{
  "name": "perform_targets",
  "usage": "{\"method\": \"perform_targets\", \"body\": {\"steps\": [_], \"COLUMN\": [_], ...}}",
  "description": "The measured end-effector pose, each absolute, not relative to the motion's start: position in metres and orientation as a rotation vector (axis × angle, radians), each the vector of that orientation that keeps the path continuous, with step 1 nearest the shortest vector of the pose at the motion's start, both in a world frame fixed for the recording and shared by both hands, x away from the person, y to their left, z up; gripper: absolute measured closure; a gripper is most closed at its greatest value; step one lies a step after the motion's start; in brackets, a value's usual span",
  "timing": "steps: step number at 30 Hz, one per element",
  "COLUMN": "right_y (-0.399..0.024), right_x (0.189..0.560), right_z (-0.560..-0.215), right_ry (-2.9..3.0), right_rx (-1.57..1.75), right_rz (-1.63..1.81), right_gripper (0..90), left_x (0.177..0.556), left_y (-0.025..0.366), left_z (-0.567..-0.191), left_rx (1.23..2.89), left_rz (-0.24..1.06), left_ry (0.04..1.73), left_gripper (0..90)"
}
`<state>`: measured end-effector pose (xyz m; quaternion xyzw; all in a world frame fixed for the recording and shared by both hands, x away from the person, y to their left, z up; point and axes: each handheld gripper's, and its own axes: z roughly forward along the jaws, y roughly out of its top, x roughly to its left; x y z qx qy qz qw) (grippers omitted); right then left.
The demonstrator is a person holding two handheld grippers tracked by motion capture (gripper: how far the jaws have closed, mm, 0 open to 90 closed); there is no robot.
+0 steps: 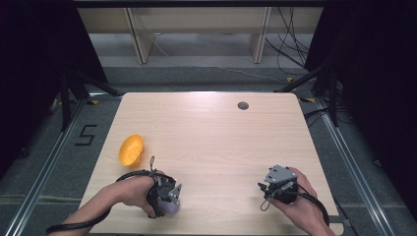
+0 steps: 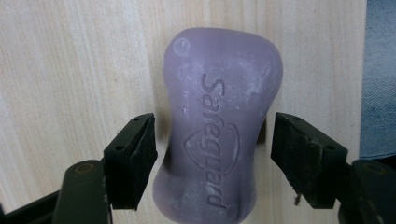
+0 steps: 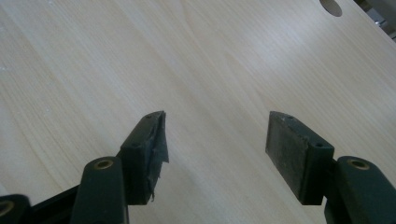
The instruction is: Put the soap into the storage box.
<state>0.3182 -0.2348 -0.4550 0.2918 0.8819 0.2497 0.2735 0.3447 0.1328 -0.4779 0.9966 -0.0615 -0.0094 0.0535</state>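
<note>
A: Left to right, quick. Containers first?

B: One orange bowl [image 1: 131, 149] near the left edge of the surface [image 1: 216, 142], tipped on its side. Can't tell if anything is in it.

A: Next, your left hand?

B: Your left hand [image 1: 132, 191] comes in from the bottom left, wrapped round the left hand-held gripper [image 2: 212, 144], which points down at the surface close to the near edge. The bowl sits near it, farther back, apart.

A: What's under it?

B: A purple soap bar [image 2: 219, 130] with "Safeguard" stamped on it, lying flat on the surface between the jaws. In the high view a bit of it peeks out below the gripper [image 1: 169, 206].

A: Clamped?

B: No. Jaws apart, one on each side of the bar's narrow waist. The left pad looks just beside it or barely touching, the right pad has a clear gap. Not a grip.

A: Right side?

B: Your right hand [image 1: 297, 201] enters from the bottom right and holds the right hand-held gripper [image 3: 215, 140] low over bare wood, pointed toward the table's middle. Jaws stand wide apart, nothing between them. The grey three-cornered plate shows on top in the high view.

A: Anything else?

B: A round hole [image 1: 243, 105] in the surface near the far edge, well apart from both hands.
</note>
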Motion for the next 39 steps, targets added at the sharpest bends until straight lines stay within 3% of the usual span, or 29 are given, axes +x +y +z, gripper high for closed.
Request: {"method": "perform_targets", "body": {"steps": [25,39], "right_y": [-0.2349,-0.2348], "right_x": [0.3182,0.3182], "right_z": [-0.4549,-0.455], "right_ry": [2.37,2.371], "right_rx": [0.783,0.784], "right_rz": [0.669,0.67], "right_gripper": [38.4,37.9], "left_x": [0.3486,0.3438], "left_y": [0.1312,0.1355], "left_z": [-0.4803,-0.4798], "left_rx": [3.044,3.019], "left_rz": [-0.063,-0.09], "left_ry": [-0.182,0.052], "left_gripper": [46.6,48.2]}}
